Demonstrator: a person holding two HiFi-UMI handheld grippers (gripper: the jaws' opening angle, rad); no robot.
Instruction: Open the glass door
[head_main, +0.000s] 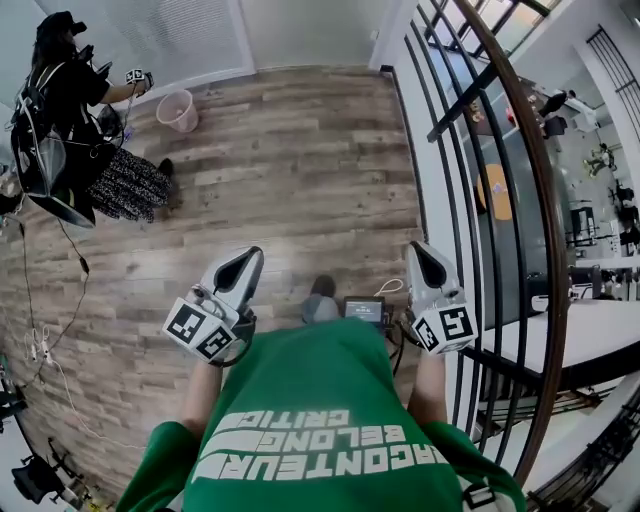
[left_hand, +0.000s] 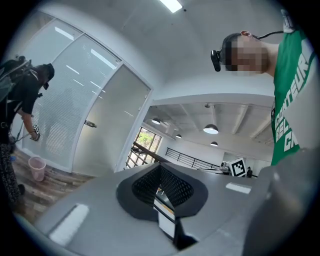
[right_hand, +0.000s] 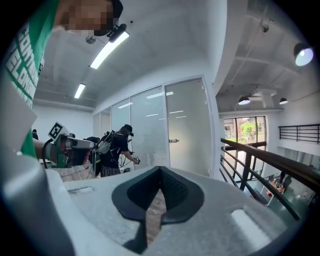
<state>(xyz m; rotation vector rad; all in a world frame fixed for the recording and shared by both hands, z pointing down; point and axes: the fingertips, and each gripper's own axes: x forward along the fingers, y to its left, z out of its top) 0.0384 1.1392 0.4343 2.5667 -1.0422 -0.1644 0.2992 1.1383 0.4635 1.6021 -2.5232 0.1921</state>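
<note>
Showing a person in a green shirt (head_main: 320, 420) who stands on a wooden floor (head_main: 300, 180) with a gripper in each hand, both pointed toward the far wall. The left gripper (head_main: 252, 260) is held at the left of the body and the right gripper (head_main: 421, 250) at the right, the two well apart from each other. In the left gripper view the fingers (left_hand: 142, 185) meet at their tips, with only a narrow slit lower down through which the background shows; nothing is held between them. In the right gripper view the fingers (right_hand: 180, 192) likewise stand together at the tips and are empty. The glass door (right_hand: 190, 130) is a frosted panel in the far wall and appears closed, level with the wall, with a small handle (right_hand: 173, 141) near its left edge. It stands just to the right of a glass panel covered by blinds (left_hand: 60, 110) and to the left of a dark railing (head_main: 520, 200) that runs along the right side of the floor. Both grippers are well apart from the door. At the far left, a second person (head_main: 70, 110) in dark clothes with a backpack stands near the blinds. A pink bin (head_main: 178, 110) stands on the floor just beside that person, and cables (head_main: 40, 340) lie along the left edge of the floor.
</note>
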